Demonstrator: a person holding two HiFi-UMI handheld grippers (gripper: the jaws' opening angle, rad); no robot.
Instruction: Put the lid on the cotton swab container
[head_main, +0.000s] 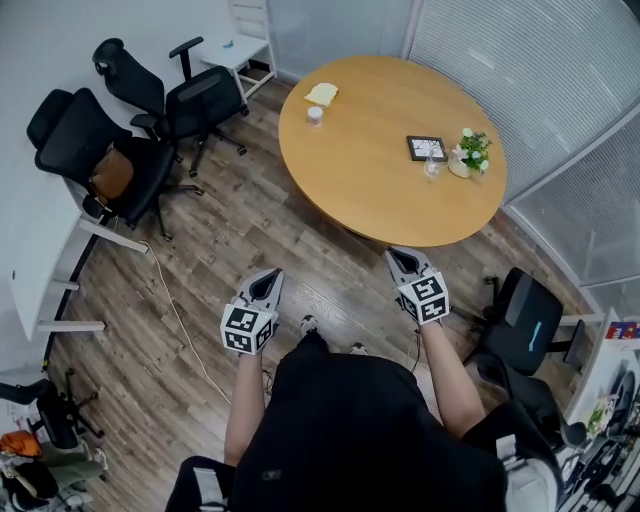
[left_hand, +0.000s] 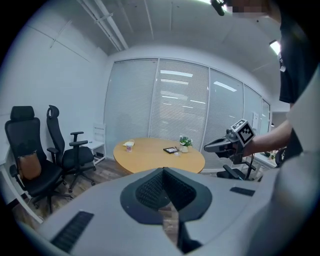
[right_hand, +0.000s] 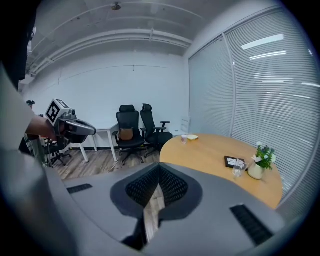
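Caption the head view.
Left gripper and right gripper, shut and empty, face a round table bearing a small container.

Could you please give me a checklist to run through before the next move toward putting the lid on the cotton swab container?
1. Left gripper empty: ok, jaws together with nothing between them.
2. Right gripper empty: ok, jaws together, nothing held.
3. Round table within reach: not ok, both grippers are over the wooden floor, short of its near edge.
4. Cotton swab container found: cannot tell. A small cup stands by a yellow item, and a clear vessel stands by the picture frame; both are too small to name.
5. Lid found: cannot tell, none can be made out.
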